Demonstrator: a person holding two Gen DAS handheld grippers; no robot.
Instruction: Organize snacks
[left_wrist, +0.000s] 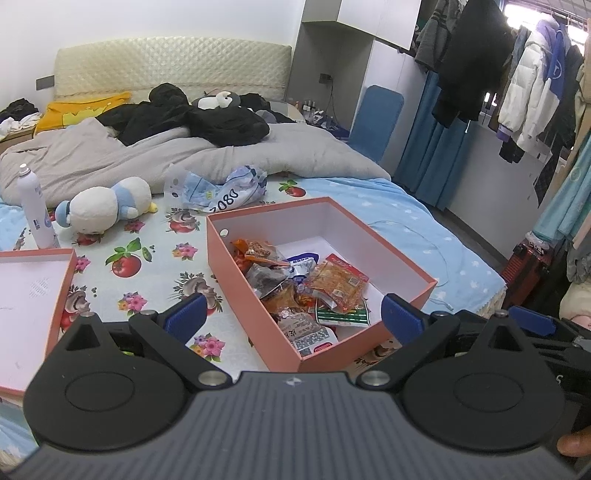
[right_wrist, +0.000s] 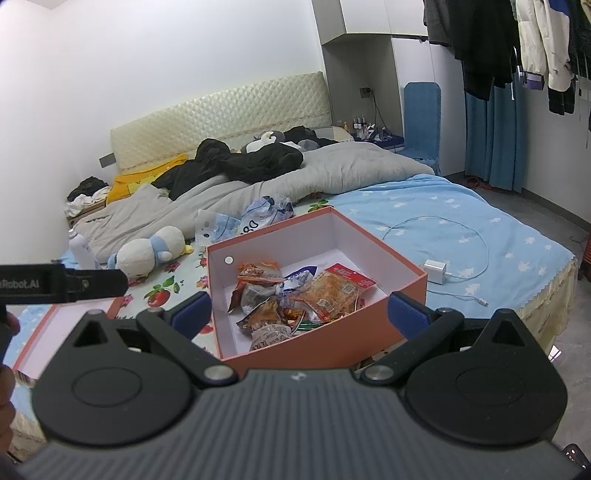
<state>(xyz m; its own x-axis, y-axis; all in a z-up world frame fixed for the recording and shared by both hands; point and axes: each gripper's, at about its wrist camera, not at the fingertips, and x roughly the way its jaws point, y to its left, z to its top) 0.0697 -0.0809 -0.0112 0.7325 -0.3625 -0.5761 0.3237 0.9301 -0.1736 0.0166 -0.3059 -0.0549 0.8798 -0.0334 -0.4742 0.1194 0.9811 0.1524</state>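
A salmon-pink box (left_wrist: 255, 295) with a white inside stands open on the bed, and it also shows in the right wrist view (right_wrist: 402, 291). Several snack packets (left_wrist: 295, 284) lie piled in its near left part, seen also in the right wrist view (right_wrist: 295, 299). Its far right part is bare. The box's lid (left_wrist: 33, 306) lies upside down to the left, partly visible in the right wrist view (right_wrist: 55, 332). My left gripper (left_wrist: 293, 314) is open and empty, above the box's near end. My right gripper (right_wrist: 299, 314) is open and empty, just before the box's near wall.
A plush penguin (left_wrist: 107, 203), a white spray bottle (left_wrist: 35, 206) and a crumpled plastic bag (left_wrist: 221, 188) lie beyond the box. A grey duvet (left_wrist: 258, 151) with black clothes covers the bed's far end. A white charger with cable (right_wrist: 437, 271) lies right of the box. Clothes hang at right.
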